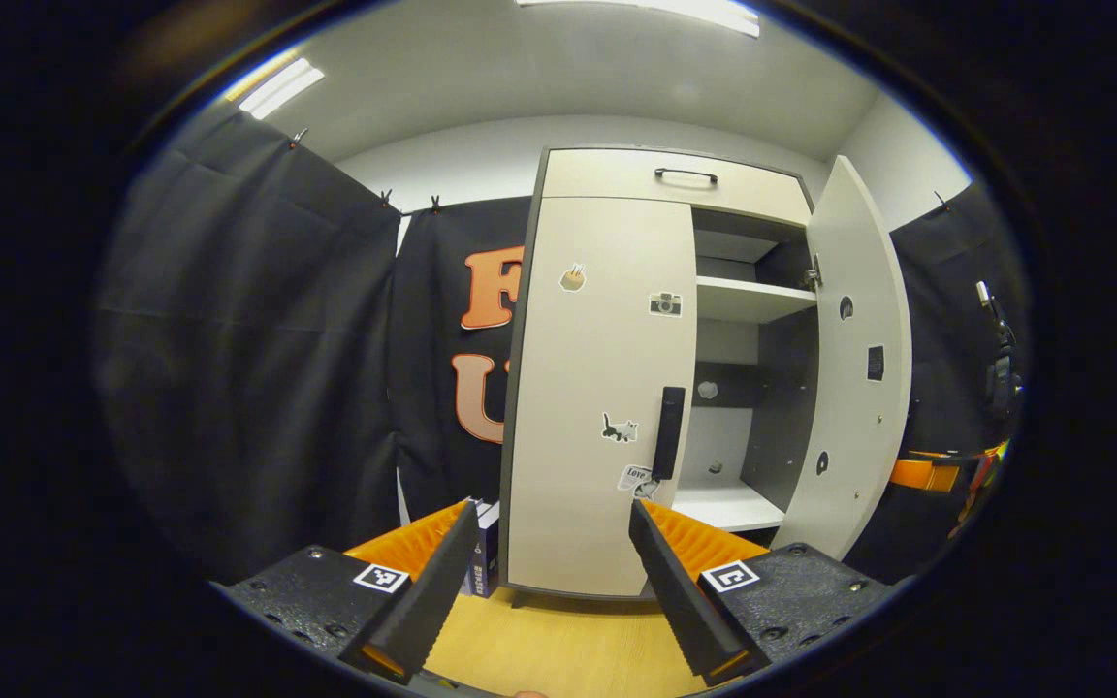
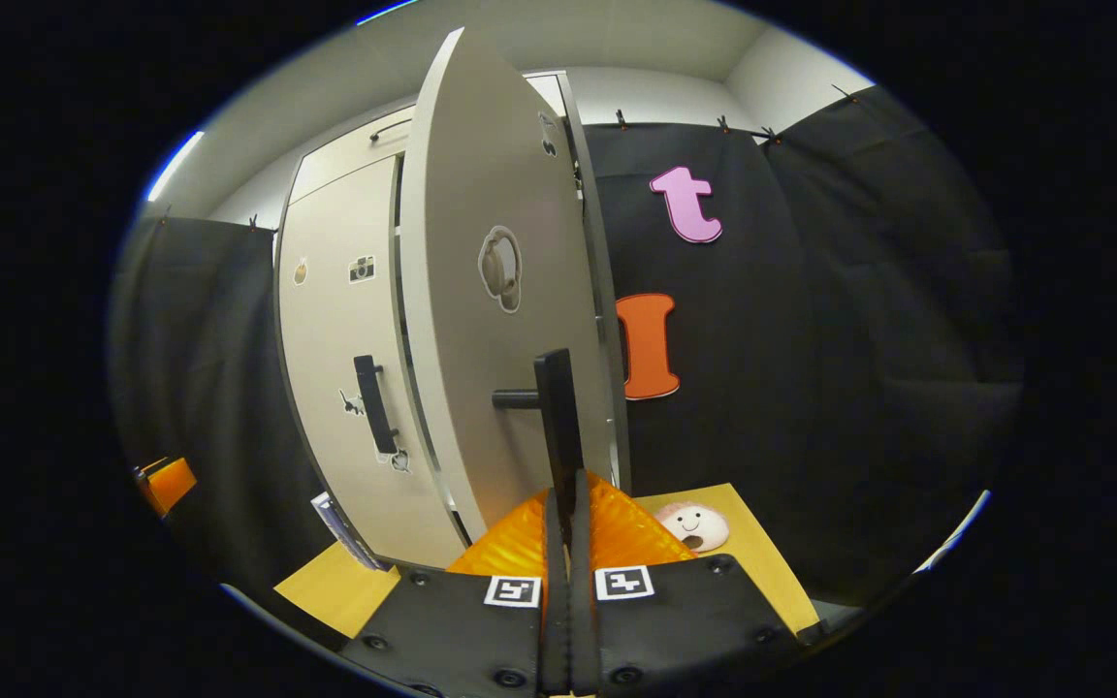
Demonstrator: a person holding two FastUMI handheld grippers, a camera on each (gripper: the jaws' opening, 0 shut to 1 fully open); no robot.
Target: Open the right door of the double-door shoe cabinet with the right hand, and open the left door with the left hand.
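Note:
The shoe cabinet (image 1: 607, 184) stands straight ahead in the left gripper view. Its left door (image 1: 597, 388) is closed, with stickers on it and a dark upright handle (image 1: 667, 433) at its right edge. My left gripper (image 1: 551, 514) is open, a short way in front of that door's lower part and touching nothing. The right door (image 2: 481, 291) is swung open, seen also as the right door (image 1: 854, 359) from its inner side. My right gripper (image 2: 566, 485) is shut on the lower end of the right door's handle (image 2: 557, 417).
A drawer with a dark handle (image 1: 686, 175) tops the cabinet. Bare shelves (image 1: 748, 296) show inside. On the wooden floor (image 1: 568, 640) a small box (image 1: 484, 553) leans by the cabinet's left foot, and a round face toy (image 2: 694, 524) lies to the right. Black cloth walls flank both sides.

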